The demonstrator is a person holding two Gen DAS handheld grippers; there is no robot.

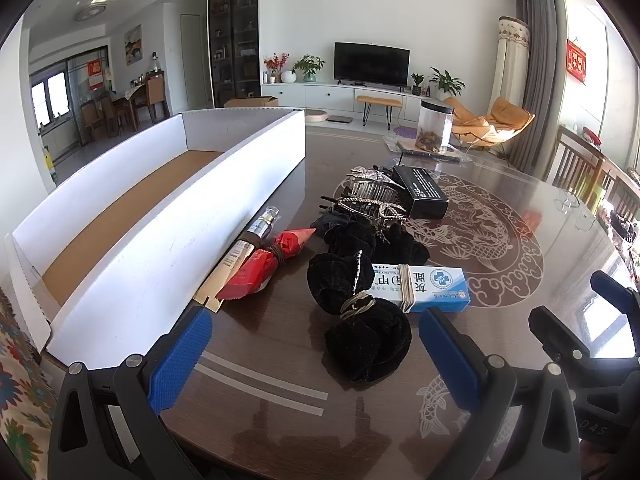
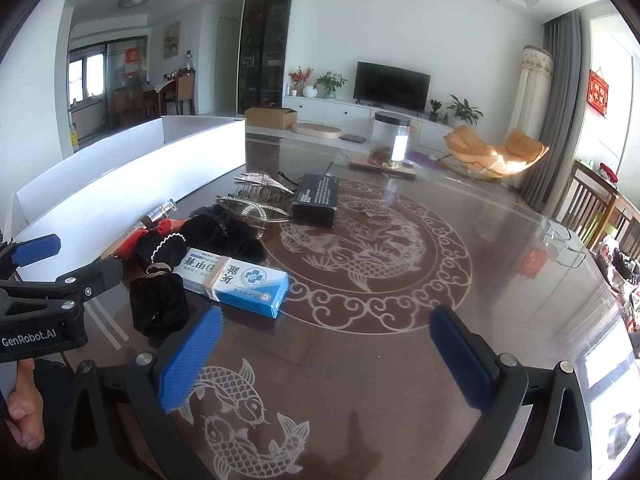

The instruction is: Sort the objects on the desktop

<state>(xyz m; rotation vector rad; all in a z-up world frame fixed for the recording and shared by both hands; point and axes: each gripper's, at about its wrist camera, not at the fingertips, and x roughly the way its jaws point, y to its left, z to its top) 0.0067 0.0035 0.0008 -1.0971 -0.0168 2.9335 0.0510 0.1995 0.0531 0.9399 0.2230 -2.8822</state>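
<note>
Readable markings:
- Black plastic body of the left gripper (image 2: 44, 312), at 9 o'clock in the right wrist view: white lettering "GenRobot.AI"
- Blue-and-white cardboard carton (image 1: 420, 286), bound with a rubber band, at 6 o'clock from the black rectangular box (image 1: 422, 196): large Chinese characters, seen upside down, a round blue emblem and small print "NAIL CREAM"
- The black rectangular box carries white print, too small to read
</note>
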